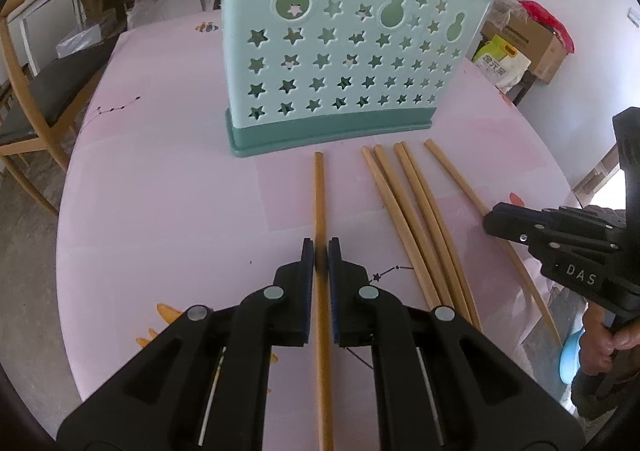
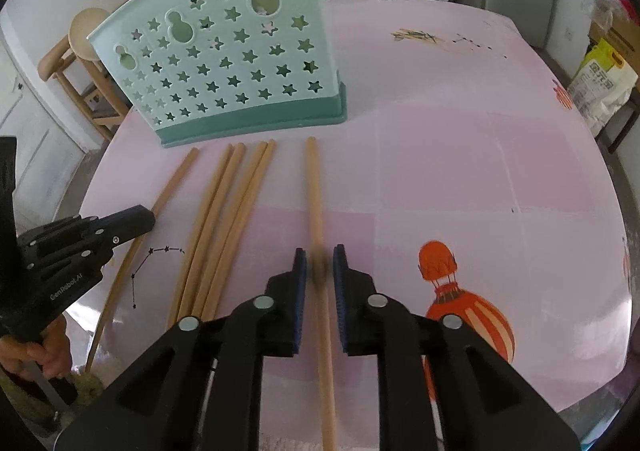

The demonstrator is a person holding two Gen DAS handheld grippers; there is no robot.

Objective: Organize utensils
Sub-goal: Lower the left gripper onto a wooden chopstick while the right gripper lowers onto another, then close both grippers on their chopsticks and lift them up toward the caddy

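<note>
Tilting downward, left gripper (image 1: 321, 249) clamps chopstick (image 1: 320, 187) (right gripper (image 2: 320, 257) likewise angled).

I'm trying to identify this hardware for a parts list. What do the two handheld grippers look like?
Both are matte black plastic. The left gripper and right gripper each have two linkage fingers with round silver pivot pins and blue pads. Seen from the side, the right one's body reads "DAS" in white, the left one's "GenRobot.AI". No cables or sleeves are visible.

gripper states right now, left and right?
Left gripper: shut on the leftmost chopstick.
Right gripper: jaws around the rightmost chopstick, gaps show beside it; open.
</note>
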